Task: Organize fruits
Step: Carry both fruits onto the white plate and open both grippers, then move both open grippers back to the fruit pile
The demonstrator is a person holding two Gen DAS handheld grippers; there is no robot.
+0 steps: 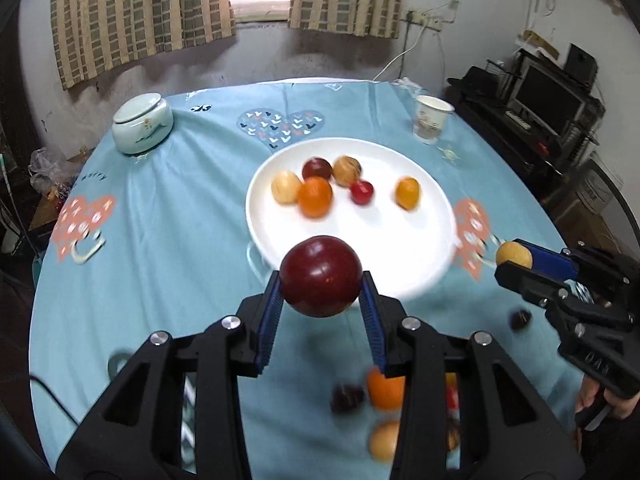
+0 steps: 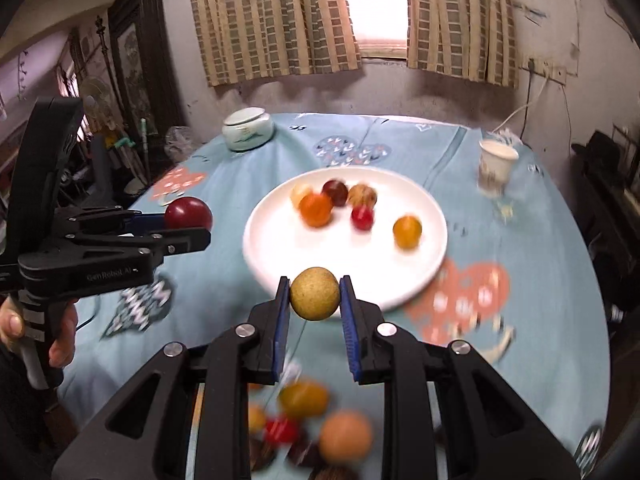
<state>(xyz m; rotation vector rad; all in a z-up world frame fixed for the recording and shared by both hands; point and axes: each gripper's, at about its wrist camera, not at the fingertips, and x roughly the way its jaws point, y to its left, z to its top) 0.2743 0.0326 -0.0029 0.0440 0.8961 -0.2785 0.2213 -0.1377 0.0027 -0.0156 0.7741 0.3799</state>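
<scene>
My left gripper is shut on a dark red apple, held above the near rim of the white plate. My right gripper is shut on a small yellow-brown round fruit, also just short of the plate. Each gripper shows in the other's view: the right gripper at the right edge, the left gripper at the left. Several fruits lie on the plate, among them an orange and a small red fruit. More loose fruits lie blurred on the cloth beneath the grippers.
A round table carries a light blue cloth with heart prints. A pale green lidded jar stands at the back left, a paper cup at the back right. Dark furniture with a monitor stands right of the table.
</scene>
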